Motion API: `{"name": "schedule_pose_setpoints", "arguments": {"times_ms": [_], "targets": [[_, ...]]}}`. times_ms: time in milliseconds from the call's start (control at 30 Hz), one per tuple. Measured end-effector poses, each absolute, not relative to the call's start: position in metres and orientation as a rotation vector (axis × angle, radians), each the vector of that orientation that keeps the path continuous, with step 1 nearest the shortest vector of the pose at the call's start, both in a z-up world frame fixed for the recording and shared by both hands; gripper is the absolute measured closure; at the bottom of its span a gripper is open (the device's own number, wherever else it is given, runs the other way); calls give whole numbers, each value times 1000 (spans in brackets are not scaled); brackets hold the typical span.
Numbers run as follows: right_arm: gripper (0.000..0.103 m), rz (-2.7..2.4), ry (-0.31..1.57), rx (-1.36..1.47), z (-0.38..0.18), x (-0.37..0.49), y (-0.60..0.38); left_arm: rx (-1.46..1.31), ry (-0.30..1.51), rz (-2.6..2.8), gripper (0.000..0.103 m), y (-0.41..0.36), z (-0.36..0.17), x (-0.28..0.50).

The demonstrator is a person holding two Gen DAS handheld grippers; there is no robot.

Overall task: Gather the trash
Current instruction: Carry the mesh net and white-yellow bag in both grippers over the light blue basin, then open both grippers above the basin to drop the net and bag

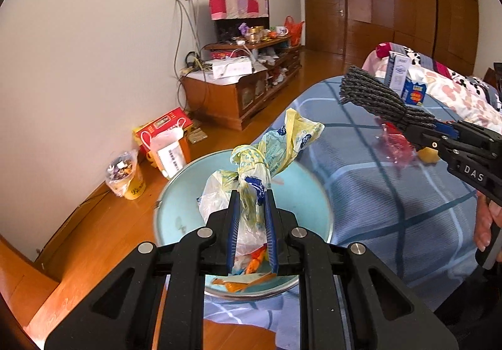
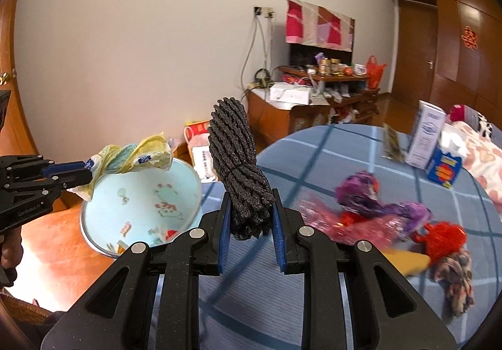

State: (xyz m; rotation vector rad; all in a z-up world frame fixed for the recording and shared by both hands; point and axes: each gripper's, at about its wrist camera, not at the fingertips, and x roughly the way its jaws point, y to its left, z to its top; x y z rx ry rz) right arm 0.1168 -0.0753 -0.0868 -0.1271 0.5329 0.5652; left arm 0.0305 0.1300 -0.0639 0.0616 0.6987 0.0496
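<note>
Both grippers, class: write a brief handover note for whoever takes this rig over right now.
Left gripper: shut on the crumpled plastic bag, held over the light blue basin.
Right gripper: shut on the dark grey rope bundle, held above the blue checked bedspread.
Done: some wrappers already lie in the basin.
Left: drop the bag and probably the bundle in; the pink wrapper, purple tinsel, red knot ornament and two cartons remain on the bed.
</note>
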Motion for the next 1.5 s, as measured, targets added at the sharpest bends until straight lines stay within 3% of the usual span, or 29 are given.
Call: {"name": "schedule_pose_setpoints", "arguments": {"times_ms": [633, 1500], "targets": [[79, 653, 575, -203, -104, 127, -11, 7, 722, 150, 88, 176, -71, 17], [78, 689, 586, -243, -111, 125, 9, 0, 730, 161, 88, 177, -76, 18]]}}
